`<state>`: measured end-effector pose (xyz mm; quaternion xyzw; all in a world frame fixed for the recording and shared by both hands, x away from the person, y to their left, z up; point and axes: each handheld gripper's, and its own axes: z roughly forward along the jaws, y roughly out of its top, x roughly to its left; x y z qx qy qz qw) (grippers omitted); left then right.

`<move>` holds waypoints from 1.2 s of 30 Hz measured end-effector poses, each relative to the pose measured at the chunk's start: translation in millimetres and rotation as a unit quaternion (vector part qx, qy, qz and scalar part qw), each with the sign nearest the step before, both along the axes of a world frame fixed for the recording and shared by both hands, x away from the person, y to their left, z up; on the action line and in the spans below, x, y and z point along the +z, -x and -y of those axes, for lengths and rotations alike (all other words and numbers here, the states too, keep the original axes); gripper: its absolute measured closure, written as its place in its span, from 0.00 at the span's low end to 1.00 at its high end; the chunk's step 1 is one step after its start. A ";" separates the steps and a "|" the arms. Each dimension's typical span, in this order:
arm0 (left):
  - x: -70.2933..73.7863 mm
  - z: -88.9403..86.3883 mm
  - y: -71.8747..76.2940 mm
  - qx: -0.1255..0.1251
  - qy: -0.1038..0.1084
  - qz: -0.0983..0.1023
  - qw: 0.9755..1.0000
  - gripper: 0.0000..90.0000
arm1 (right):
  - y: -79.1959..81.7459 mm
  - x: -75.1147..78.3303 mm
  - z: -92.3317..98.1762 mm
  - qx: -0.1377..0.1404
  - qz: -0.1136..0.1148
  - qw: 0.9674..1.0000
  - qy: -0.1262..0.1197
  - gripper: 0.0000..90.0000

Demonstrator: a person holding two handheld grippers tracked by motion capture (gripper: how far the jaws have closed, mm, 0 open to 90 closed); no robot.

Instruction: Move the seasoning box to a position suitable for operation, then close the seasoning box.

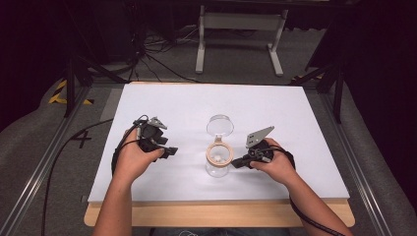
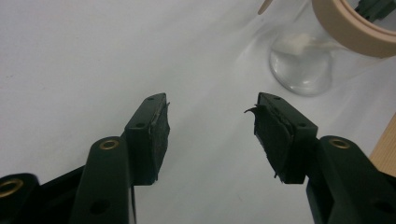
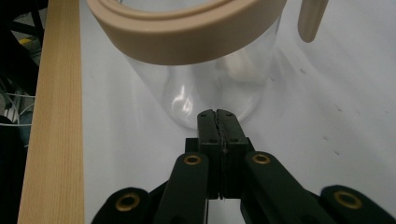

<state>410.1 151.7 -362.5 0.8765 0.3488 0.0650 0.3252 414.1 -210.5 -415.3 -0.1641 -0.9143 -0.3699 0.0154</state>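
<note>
while my right gripper (image 1: 240, 162) sits closed at the jar's (image 1: 218, 160) 3 o'clock mid-tabletop (image 1: 295, 123), my left gripper (image 1: 169, 152) gapes wide; clear, slick, probably fragile: grip its tan rim (image 3: 187, 35).

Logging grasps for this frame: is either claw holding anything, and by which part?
Nothing is held. The left claw is open over bare table, beside the glass jar. The right claw is shut on nothing, its tips at the jar's wall.

1. The left hand (image 1: 132, 160) holds the left gripper (image 2: 211, 122), jaws spread wide apart.
2. The right hand (image 1: 278, 165) holds the right gripper (image 3: 218, 122), jaws pressed together on nothing.
</note>
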 end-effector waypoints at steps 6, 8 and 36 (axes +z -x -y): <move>-1.2 2.0 -1.6 -0.009 0.005 -0.004 1.000 0.55 | 3.6 -0.9 -4.4 0.004 0.002 1.000 -0.003 1.00; -0.8 1.9 -2.4 -0.010 0.008 -0.004 1.000 0.57 | 3.9 -0.5 -4.1 0.002 0.005 1.000 -0.003 1.00; 9.7 38.8 -28.2 -0.031 0.117 0.034 0.992 0.98 | 28.6 48.0 2.0 -0.065 0.040 0.992 -0.099 1.00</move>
